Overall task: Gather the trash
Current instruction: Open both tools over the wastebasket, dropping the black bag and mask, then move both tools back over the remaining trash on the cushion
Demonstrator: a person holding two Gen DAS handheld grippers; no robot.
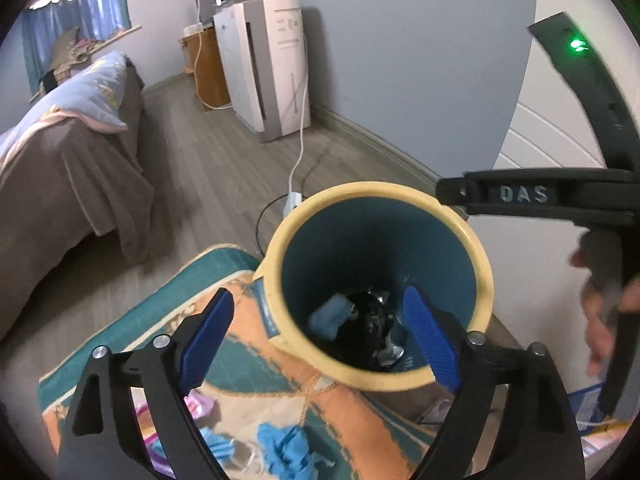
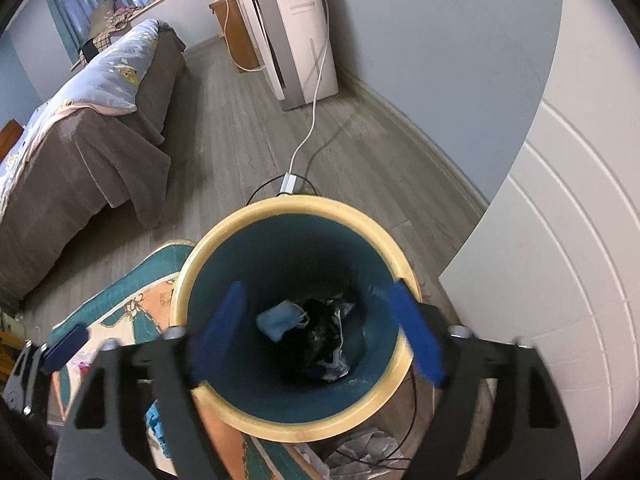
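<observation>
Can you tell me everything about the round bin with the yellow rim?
The bin is a round bucket, plastic by the look, with a thick pale yellow rim and a dark teal inside. It stands upright and open, with no lid, partly on the patterned rug by the wall. At its bottom lie a light blue face mask, something dark and crumpled, and shiny wrapper bits. Both open grippers hang over its mouth, not touching it.
</observation>
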